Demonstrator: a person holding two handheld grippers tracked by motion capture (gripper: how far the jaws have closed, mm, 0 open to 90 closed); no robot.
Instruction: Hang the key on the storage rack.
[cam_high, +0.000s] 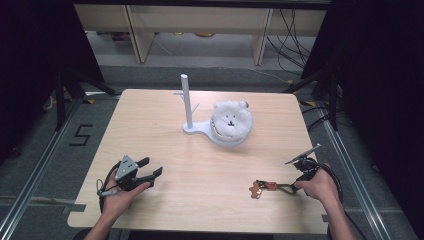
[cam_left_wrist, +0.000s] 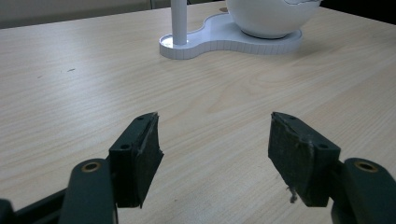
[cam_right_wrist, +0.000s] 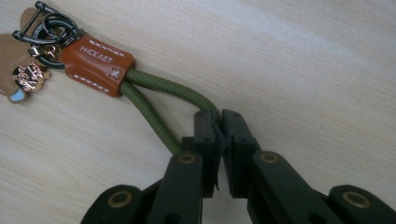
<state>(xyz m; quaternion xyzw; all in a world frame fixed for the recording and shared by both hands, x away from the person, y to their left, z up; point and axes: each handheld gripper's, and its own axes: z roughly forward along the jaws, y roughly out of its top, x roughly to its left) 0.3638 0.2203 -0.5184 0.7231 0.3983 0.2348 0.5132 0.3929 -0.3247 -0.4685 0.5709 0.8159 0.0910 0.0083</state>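
A keychain (cam_high: 267, 187) lies near the table's front right: a green rope loop (cam_right_wrist: 154, 95), a brown leather band (cam_right_wrist: 95, 63), black rings and a small tan charm (cam_right_wrist: 18, 70). My right gripper (cam_right_wrist: 219, 123) is shut on the far end of the rope loop, the cord pinched between its jaws. In the high view the right gripper (cam_high: 285, 187) points left, low over the table. My left gripper (cam_high: 152, 167) rests at the front left, open, with nothing between its pads (cam_left_wrist: 142, 151). A white stand (cam_high: 192, 127) with an upright pole (cam_high: 185, 97) carries a fluffy white bear-faced cushion (cam_high: 231, 120).
The light wooden table (cam_high: 165, 145) has bare room between the two hands. The stand's white base (cam_left_wrist: 219, 39) and round bowl (cam_left_wrist: 271, 18) sit ahead of the left gripper. Shelving legs and cables lie on the floor beyond the far edge.
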